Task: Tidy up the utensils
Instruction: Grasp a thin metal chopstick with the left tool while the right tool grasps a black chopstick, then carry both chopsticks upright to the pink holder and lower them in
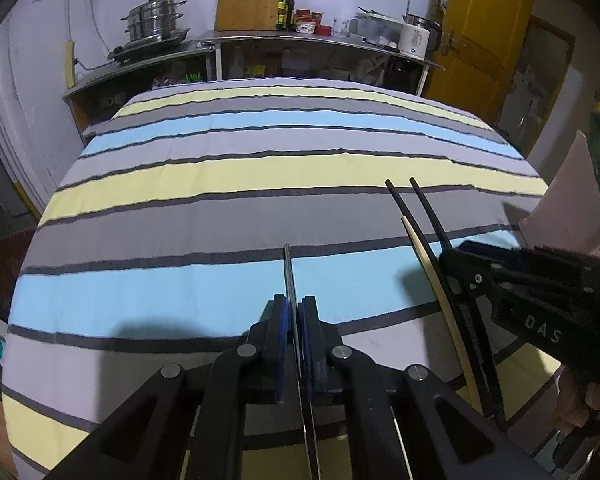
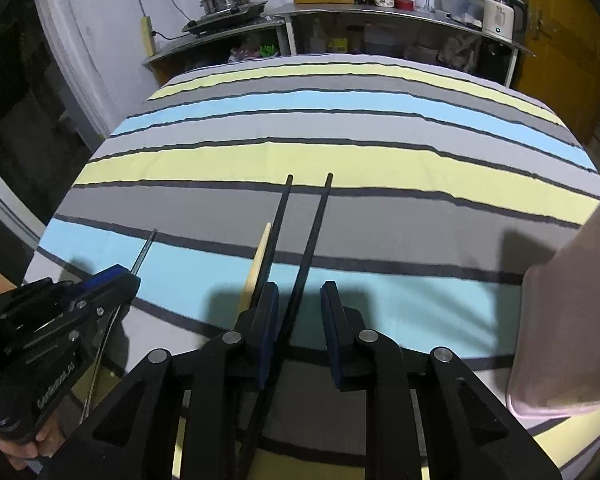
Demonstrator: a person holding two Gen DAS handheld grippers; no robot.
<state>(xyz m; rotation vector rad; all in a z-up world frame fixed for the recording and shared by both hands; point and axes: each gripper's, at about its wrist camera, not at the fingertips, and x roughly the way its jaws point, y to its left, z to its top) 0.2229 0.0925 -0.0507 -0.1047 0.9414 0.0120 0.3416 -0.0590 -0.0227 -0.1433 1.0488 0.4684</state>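
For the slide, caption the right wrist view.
Right gripper with jaws open around black chopsticks on the striped cloth.

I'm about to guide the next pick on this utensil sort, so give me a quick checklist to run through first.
1. Left gripper grip on the thin metal utensil: ok, jaws shut on it.
2. Right gripper over a target: ok, one black chopstick runs between its jaws.
3. Right grip: not ok, gap visible beside the stick.
4. Only one stick between the jaws: ok; the other black chopstick and wooden chopstick lie outside the left finger.
5. Grippers apart: ok.
6. Container for the utensils: cannot tell, none visible on the striped cloth.
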